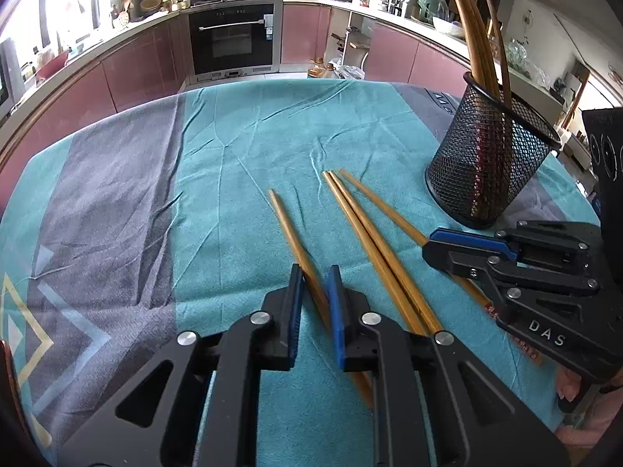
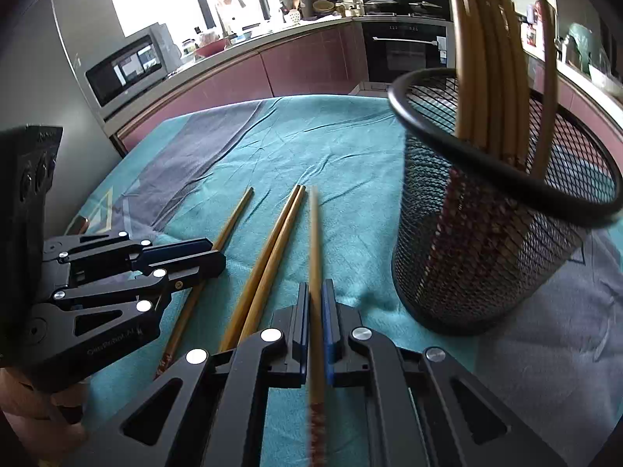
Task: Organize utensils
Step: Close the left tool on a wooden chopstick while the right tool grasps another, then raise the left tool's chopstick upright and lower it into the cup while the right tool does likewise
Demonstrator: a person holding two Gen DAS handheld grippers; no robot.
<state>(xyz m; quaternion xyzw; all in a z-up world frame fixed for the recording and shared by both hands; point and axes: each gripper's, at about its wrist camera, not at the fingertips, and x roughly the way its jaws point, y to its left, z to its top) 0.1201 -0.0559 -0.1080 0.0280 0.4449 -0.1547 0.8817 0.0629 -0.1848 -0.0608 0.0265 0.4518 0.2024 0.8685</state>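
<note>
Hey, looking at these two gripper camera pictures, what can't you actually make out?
- Right wrist view: the wooden chopstick between the right gripper fingers is motion-blurred; its near end leaves the bottom edge.
- Left wrist view: the single wooden chopstick runs under the left gripper; contact unclear.
- Both views: chopstick ends inside the black mesh cup are obscured by mesh; their tops are cut off.

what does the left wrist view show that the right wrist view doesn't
Only the left wrist view: the left hand-held gripper head-on, straddling the leftmost chopstick with a small gap either side, and the DAS lettering on the right hand-held gripper's side.

Only the right wrist view: the right hand-held gripper closed on a blurred single chopstick, and a microwave on the counter.

Both: the chopstick pair lying on the teal cloth, the black mesh holder with chopsticks standing in it, and the oven.
</note>
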